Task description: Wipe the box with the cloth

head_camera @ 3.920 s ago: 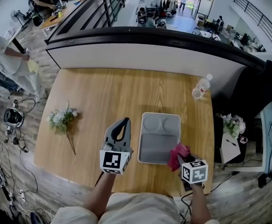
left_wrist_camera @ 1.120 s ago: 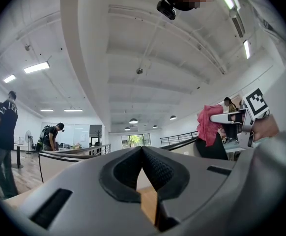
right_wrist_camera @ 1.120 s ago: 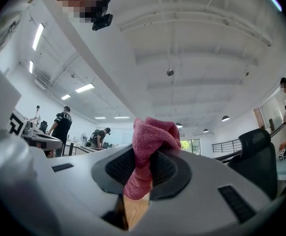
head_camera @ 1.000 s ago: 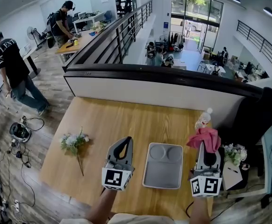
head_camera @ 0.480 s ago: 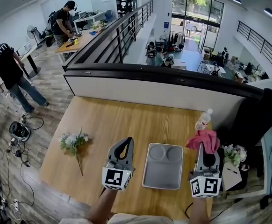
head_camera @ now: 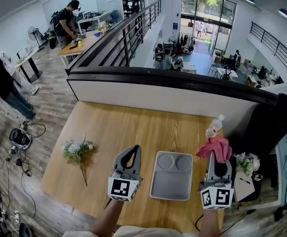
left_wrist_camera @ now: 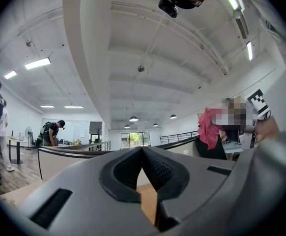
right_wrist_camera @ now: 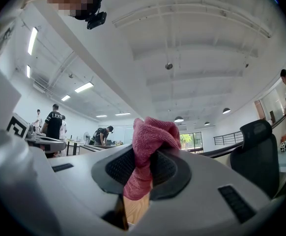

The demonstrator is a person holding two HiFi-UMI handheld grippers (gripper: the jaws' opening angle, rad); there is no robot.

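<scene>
Our right tool [head_camera: 216, 156] clamps the cloth [head_camera: 215, 146], raised beside the box [head_camera: 171, 181]; left tool [head_camera: 130, 152] closed, empty — we judge the wiping not under way.

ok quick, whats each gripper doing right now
Left gripper: closed, holding nothing.
Right gripper: closed on the pink cloth.

The left gripper [head_camera: 131, 152] and the right gripper [head_camera: 218, 161] are made of pale grey plastic, and the jaws are lined with black ribbed pads [left_wrist_camera: 158, 170]. A cube [head_camera: 122, 187] with black-and-white square markers is fixed on each. A cream garment [head_camera: 143, 231] is worn, seen at the bottom edge of the head view.
</scene>
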